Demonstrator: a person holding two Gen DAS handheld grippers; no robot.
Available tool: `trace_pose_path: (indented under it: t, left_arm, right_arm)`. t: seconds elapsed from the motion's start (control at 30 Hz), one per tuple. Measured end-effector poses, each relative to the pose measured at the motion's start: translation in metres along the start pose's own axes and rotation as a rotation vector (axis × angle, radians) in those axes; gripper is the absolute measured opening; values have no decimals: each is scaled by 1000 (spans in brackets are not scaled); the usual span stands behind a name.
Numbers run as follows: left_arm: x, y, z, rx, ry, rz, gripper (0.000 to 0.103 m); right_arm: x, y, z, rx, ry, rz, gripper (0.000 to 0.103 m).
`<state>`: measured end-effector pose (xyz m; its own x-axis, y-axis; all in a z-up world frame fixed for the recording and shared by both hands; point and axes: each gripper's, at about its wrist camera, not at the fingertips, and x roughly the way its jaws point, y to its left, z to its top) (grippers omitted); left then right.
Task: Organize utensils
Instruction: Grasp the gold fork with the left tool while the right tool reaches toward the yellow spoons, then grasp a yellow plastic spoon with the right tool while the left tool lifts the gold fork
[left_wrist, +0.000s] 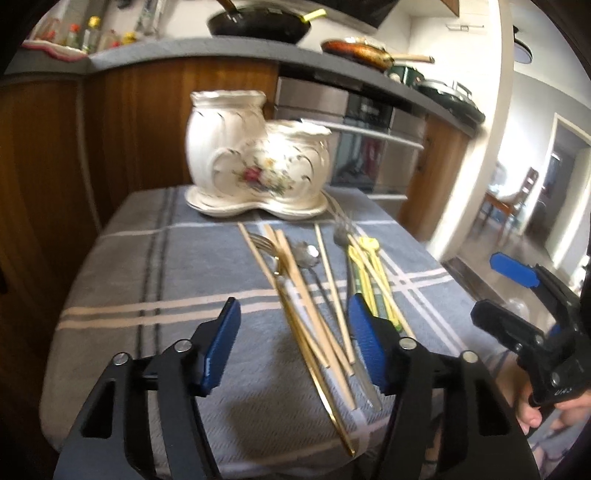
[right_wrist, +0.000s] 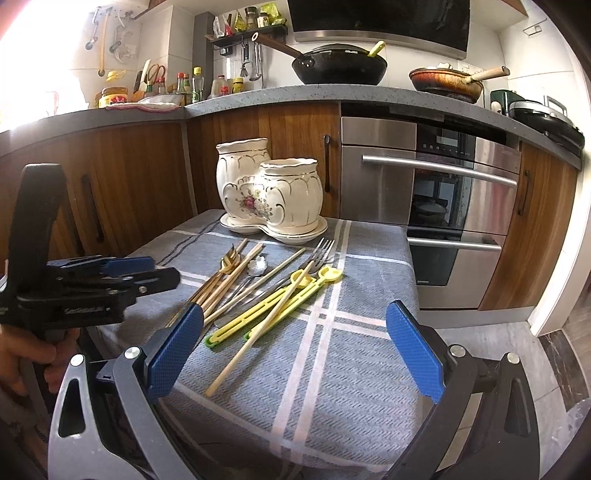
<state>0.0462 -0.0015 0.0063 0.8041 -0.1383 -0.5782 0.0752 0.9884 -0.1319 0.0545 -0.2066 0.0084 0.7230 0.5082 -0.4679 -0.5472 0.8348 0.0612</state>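
Left gripper (left_wrist: 293, 345): nearest item in its own view, blue pads apart, hanging over the near ends of the utensil pile; nothing pressed between the pads, so released. In the right wrist view it shows at the left edge (right_wrist: 147, 275), held by a hand (right_wrist: 26, 358).

Right gripper (right_wrist: 295, 347): blue pads spread wide over bare cloth near the front of the table, holding nothing. Seen from the left wrist view at the far right (left_wrist: 498, 288), off the table's right edge.

Table cloth (right_wrist: 332, 369): grey-blue weave with pale crossing stripes, covering a small table.

Utensil pile, loose on the cloth, middle of the table:
- wooden chopsticks (right_wrist: 255, 332), several, crossing one another; one lies over the yellow pieces
- yellow plastic utensils (right_wrist: 280, 301), two long slotted handles side by side, right part of the pile
- gold fork (right_wrist: 229, 260), left part of the pile, tines toward the holder
- silver fork (right_wrist: 321, 251), tines near the holder's saucer
- silver spoon (left_wrist: 308, 254), bowl among the chopsticks

Ceramic utensil holder (right_wrist: 269, 195): white, floral, two joined jars, one taller, upright on a matching saucer at the far end of the table; nothing visible inside from these views.

Behind: wooden cabinets (right_wrist: 147, 177), steel oven (right_wrist: 424, 192), grey counter (right_wrist: 295, 96) bearing a black wok (right_wrist: 340, 68) and a brown pan (right_wrist: 443, 83)
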Motion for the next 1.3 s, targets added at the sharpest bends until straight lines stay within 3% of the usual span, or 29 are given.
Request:
trace_pose_path:
  t: [0.23,0.47,0.57,0.7,0.87,1.1,1.3]
  left_arm:
    - [30,0,22,11,79,1,50]
    - [60,4,39,24,161,23,25]
    - [69,4,42,35,183,24,21]
    - [80,5,47,50,212,31,19]
    - [89,10,49,49,231,25,6]
    - [91,15,52,29,230,-24,3]
    - [80,17,59,21,190,-62,3]
  right_arm:
    - [9,-10,2,18,18,14,97]
    - [18,-18,9,24,38,22,97]
    - [28,-25,13,41,70,33,94]
    - [43,-34,18,75,128,65,80]
    - [67,-37,28,72,216,108,62]
    - [102,-30,39,64,335,185,20]
    - [124,-32,46,70,426,182,20]
